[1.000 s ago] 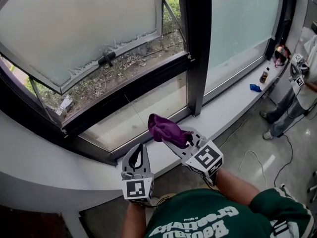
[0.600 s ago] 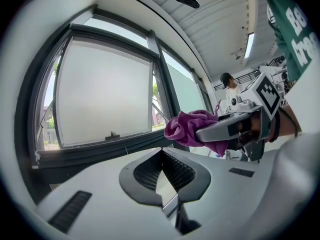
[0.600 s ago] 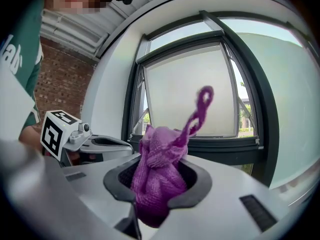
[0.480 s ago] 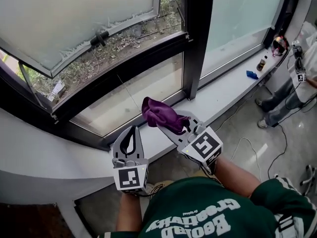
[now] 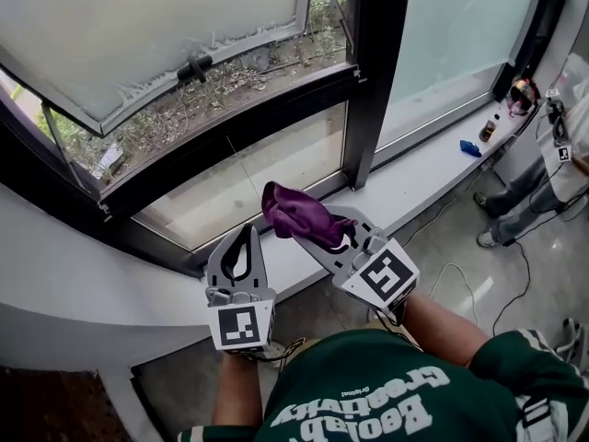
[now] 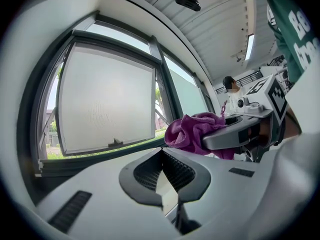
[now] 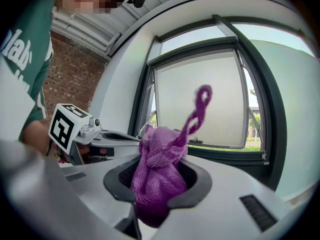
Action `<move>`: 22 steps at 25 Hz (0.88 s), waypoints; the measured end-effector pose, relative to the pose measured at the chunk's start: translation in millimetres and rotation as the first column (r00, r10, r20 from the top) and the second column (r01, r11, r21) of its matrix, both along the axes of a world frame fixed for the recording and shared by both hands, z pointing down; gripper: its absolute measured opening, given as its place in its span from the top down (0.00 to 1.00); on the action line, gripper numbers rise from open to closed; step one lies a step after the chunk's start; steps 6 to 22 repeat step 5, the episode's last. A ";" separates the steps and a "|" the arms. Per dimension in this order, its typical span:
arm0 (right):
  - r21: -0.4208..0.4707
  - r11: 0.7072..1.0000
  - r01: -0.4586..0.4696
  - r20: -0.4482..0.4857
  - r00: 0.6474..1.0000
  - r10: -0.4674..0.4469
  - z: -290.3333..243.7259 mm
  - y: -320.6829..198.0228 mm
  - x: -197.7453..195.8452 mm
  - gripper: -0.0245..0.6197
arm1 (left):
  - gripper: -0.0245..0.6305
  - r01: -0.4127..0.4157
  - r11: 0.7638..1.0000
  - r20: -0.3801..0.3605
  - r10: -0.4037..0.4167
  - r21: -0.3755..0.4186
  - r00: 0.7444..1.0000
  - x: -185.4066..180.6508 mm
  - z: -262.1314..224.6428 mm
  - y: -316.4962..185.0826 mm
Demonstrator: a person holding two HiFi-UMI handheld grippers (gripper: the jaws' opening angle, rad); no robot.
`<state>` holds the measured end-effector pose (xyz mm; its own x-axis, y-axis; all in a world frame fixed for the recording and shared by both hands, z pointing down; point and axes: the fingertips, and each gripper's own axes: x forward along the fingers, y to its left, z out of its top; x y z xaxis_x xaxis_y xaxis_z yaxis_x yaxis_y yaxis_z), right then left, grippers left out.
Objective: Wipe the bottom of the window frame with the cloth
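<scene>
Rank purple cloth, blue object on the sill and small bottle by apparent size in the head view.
1. purple cloth, near the camera: largest.
2. blue object and small bottle: alike, both far off.

Cloth (image 5: 296, 215) right of left hand-held gripper (image 5: 246, 231), seemingly above sill (image 5: 423, 184).

1. Daylight comes through the window (image 5: 184, 35); its frosted panes glow an even white, no hard glare.
2. Against them the window frame (image 5: 373, 81) goes nearly black; the sill (image 5: 423, 191) below is pale and well lit.
3. Under the sill, the head view's lower left sinks into dim shadow.
4. That view is sharp, straight lines bowing toward its edges.
5. Both gripper views are fisheye, ringed by dark vignette.
6. In the left gripper view the ceiling lights (image 6: 248, 46) blow out white; the foreground is soft.
7. In the right gripper view the cloth (image 7: 157, 179) shows a crisp weave.
</scene>
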<state>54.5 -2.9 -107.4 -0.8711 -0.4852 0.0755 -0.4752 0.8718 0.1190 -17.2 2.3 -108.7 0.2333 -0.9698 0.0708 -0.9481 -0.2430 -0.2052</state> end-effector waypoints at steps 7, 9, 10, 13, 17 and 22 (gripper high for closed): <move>-0.001 1.000 -0.008 0.010 1.000 0.008 -2.3 -2.3 -2.5 0.77 | 0.95 -0.018 0.999 0.027 0.017 0.035 0.999 6.2 -8.9 -0.7; -0.001 1.000 -0.008 0.010 1.000 0.008 -2.3 -2.3 -2.5 0.77 | 0.95 -0.018 0.999 0.027 0.017 0.035 0.999 6.2 -8.9 -0.7; -0.001 1.000 -0.008 0.010 1.000 0.008 -2.3 -2.3 -2.5 0.77 | 0.95 -0.018 0.999 0.027 0.017 0.035 0.999 6.2 -8.9 -0.7; -0.001 1.000 -0.008 0.010 1.000 0.008 -2.3 -2.3 -2.5 0.77 | 0.95 -0.018 0.999 0.027 0.017 0.035 0.999 6.2 -8.9 -0.7; -0.001 1.000 -0.008 0.010 1.000 0.008 -2.3 -2.3 -2.5 0.77 | 0.95 -0.018 0.999 0.027 0.017 0.035 0.999 6.2 -8.9 -0.7; -0.001 1.000 -0.008 0.010 1.000 0.008 -2.3 -2.3 -2.5 0.77 | 0.95 -0.018 0.999 0.027 0.017 0.035 0.999 6.2 -8.9 -0.7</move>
